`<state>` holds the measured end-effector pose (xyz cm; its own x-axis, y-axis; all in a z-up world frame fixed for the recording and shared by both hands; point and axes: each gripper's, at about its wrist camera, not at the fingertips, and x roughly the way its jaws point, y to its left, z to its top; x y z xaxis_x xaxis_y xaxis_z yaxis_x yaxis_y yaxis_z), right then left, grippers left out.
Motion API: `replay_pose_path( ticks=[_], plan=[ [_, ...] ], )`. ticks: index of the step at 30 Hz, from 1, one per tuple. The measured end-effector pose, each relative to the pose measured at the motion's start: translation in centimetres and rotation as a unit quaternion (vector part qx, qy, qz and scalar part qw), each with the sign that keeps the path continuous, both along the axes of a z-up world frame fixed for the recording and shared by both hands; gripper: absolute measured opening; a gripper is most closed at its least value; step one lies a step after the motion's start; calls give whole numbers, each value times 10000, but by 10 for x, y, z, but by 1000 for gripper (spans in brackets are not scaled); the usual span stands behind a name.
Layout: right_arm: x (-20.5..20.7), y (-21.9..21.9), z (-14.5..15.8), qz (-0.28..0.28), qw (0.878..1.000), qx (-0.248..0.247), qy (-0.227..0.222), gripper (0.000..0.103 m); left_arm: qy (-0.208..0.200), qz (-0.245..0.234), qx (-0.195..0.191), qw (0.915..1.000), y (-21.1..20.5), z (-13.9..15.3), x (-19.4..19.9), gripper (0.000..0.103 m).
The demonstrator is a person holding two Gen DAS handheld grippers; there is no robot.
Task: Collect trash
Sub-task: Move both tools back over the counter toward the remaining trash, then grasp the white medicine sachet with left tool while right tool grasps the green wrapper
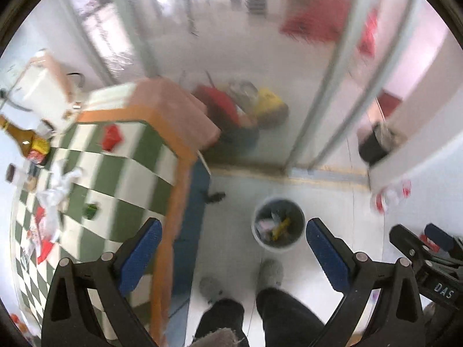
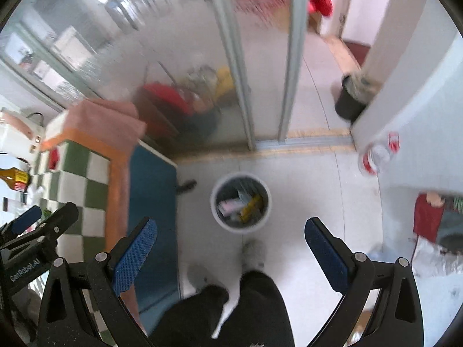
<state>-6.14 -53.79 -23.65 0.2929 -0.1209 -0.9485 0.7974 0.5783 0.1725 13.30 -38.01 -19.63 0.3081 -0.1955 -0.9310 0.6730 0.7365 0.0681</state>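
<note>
A small grey trash bin stands on the white floor with wrappers inside; the right wrist view shows the trash bin too. My left gripper hangs open above the floor beside the bin, nothing between its blue pads. My right gripper is open and empty just in front of the bin. On the green-and-white checked table lie a red wrapper, a green wrapper, crumpled white paper and more red-and-white scraps.
A brown bottle and a small jar stand at the table's left edge. A person's dark trousers and grey slippers are below me. A black bin sits by the doorway, a glass sliding door ahead.
</note>
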Motion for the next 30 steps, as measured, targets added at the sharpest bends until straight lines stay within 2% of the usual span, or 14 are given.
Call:
replay_pose_path(
  ticks=[3,5,8,11,15,19,24,26,27,28,29,30],
  plan=[
    [33,19,27,196,9993,-239,-191,103,-159,459,-279,9984,41,21,37,103],
    [64,39,40,484,9979,-283,-328,103,-207,839,-268,9959,80,29,63,103],
    [115,77,50,989,9939,-233,-421,103,-353,1396,-9,9896,141,32,93,103],
    [165,121,48,1508,9872,-84,-506,103,-371,2000,452,9781,216,19,113,103],
    [226,177,23,2111,9759,369,-402,103,235,3025,893,9487,323,-24,131,102],
    [274,229,-2,2661,9616,622,-272,91,779,3452,943,9305,382,-66,137,101],
    [319,280,-31,3071,9494,641,-137,86,1417,3460,477,9263,405,-100,146,99],
    [338,297,-43,3161,9465,639,-97,83,1509,3464,341,9252,409,-107,148,75],
    [345,303,-49,3157,9467,641,-74,80,1516,3444,310,9260,410,-109,149,67],
    [352,307,-53,3140,9471,654,-57,78,1459,3437,308,9272,410,-109,148,56],
    [360,310,-59,3123,9478,641,-17,75,1379,3404,272,9297,410,-108,148,41],
    [365,312,-64,3105,9485,622,4,73,1314,3357,291,9323,408,-107,147,31]
  ],
)
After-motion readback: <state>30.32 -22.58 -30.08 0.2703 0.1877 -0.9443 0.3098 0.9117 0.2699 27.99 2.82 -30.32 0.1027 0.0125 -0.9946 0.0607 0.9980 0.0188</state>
